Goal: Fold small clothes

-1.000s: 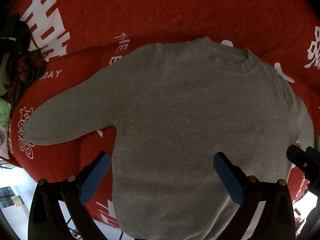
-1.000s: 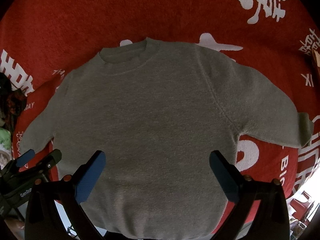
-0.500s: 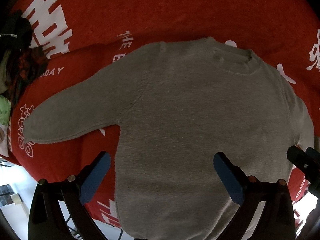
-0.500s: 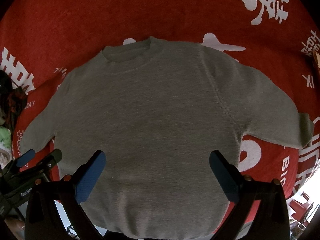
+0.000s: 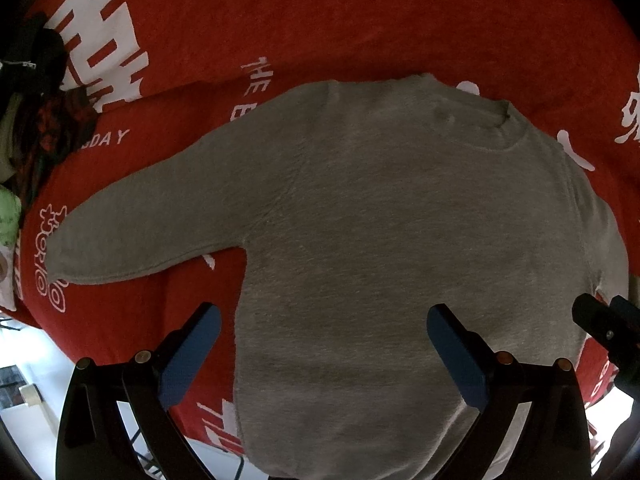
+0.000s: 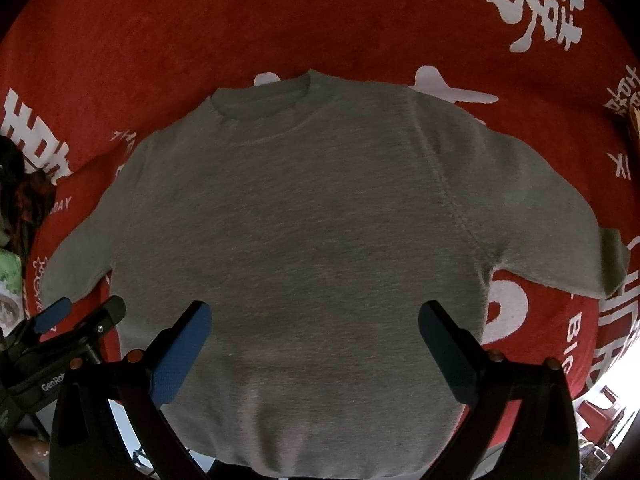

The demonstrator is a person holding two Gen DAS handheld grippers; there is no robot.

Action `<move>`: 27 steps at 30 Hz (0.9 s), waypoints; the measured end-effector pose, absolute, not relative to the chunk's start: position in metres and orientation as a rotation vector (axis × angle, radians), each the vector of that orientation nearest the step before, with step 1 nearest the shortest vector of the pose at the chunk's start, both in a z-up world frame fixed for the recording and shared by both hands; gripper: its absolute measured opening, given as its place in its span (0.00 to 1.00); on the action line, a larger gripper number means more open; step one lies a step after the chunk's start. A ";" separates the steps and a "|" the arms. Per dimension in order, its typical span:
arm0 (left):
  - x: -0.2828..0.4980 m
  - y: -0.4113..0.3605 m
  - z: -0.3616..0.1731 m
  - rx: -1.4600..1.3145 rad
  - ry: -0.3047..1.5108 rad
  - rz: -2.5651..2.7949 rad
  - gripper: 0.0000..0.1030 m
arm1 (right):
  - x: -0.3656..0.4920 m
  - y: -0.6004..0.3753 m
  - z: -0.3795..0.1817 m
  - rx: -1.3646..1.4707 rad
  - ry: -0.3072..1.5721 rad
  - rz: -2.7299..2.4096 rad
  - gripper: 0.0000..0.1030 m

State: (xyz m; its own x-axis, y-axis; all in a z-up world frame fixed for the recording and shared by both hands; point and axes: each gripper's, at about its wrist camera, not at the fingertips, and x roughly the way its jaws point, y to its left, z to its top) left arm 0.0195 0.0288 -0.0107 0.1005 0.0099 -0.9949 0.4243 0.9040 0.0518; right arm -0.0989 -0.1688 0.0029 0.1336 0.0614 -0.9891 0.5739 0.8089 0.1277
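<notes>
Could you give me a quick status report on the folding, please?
Left gripper open, right gripper open, both empty. Grey sweatshirt flat on red blanket, sleeves spread, unfolded. Nothing lying on it.

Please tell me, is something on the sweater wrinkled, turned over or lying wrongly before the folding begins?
Mostly not: the grey sweater lies flat on the red blanket, sleeves spread. Only the right sleeve cuff is turned back on itself.
</notes>
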 end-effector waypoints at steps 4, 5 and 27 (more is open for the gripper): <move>0.021 0.033 -0.012 0.360 1.449 -0.313 1.00 | -0.097 -0.166 0.003 0.555 1.406 -0.399 1.00; 0.022 0.034 -0.013 0.358 1.450 -0.311 1.00 | -0.096 -0.165 0.003 0.553 1.407 -0.397 1.00; 0.031 0.060 -0.014 0.293 1.466 -0.293 1.00 | -0.086 -0.150 0.006 0.512 1.429 -0.398 1.00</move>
State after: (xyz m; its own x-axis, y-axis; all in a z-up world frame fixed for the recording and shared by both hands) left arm 0.0311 0.0600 -0.0136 0.0830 -0.0157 -0.9964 0.3685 0.9295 0.0160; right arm -0.0865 -0.1497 0.0057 0.1080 0.0428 -0.9932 0.5501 0.8296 0.0956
